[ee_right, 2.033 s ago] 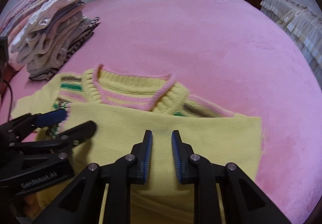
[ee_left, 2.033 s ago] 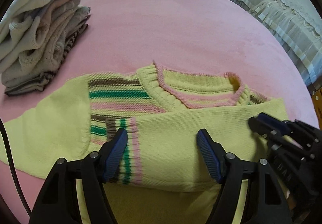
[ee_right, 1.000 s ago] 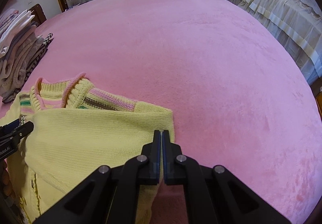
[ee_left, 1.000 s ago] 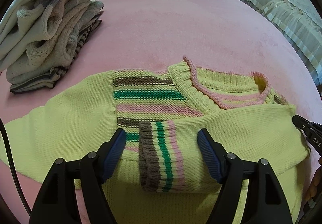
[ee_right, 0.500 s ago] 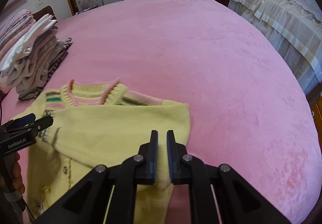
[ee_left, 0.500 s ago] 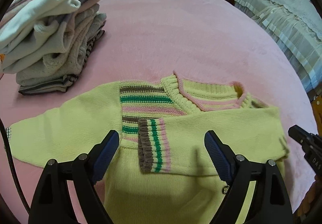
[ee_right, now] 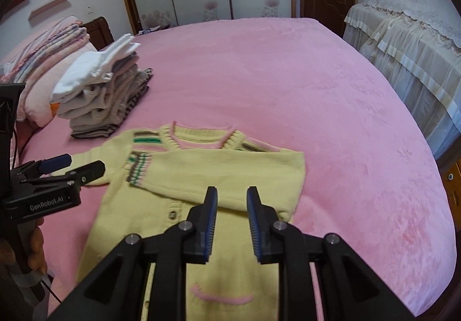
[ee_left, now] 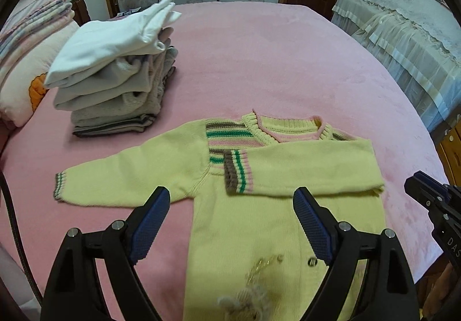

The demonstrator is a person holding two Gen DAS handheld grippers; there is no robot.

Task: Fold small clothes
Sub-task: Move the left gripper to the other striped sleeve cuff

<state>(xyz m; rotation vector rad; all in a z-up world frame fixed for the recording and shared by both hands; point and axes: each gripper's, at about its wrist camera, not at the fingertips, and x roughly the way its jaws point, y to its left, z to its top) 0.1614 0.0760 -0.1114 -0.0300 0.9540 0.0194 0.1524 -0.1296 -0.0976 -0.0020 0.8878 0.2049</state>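
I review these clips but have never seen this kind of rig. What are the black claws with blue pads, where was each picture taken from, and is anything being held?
There is no robot here: a person holds a two-finger gripper in each hand, and a fisheye camera on each looks forward along its fingers.

The left wrist view shows the left gripper with its blue pads wide apart and nothing between them. The right wrist view shows the right gripper, whose jaws are opening, also with nothing between them. Each gripper shows at the edge of the other's picture.

Below them a yellow sweater lies on a pink bed cover. One sleeve is folded across the chest; the other sleeve lies stretched out sideways. A stack of folded clothes sits farther back beside a pillow. Nothing is held.
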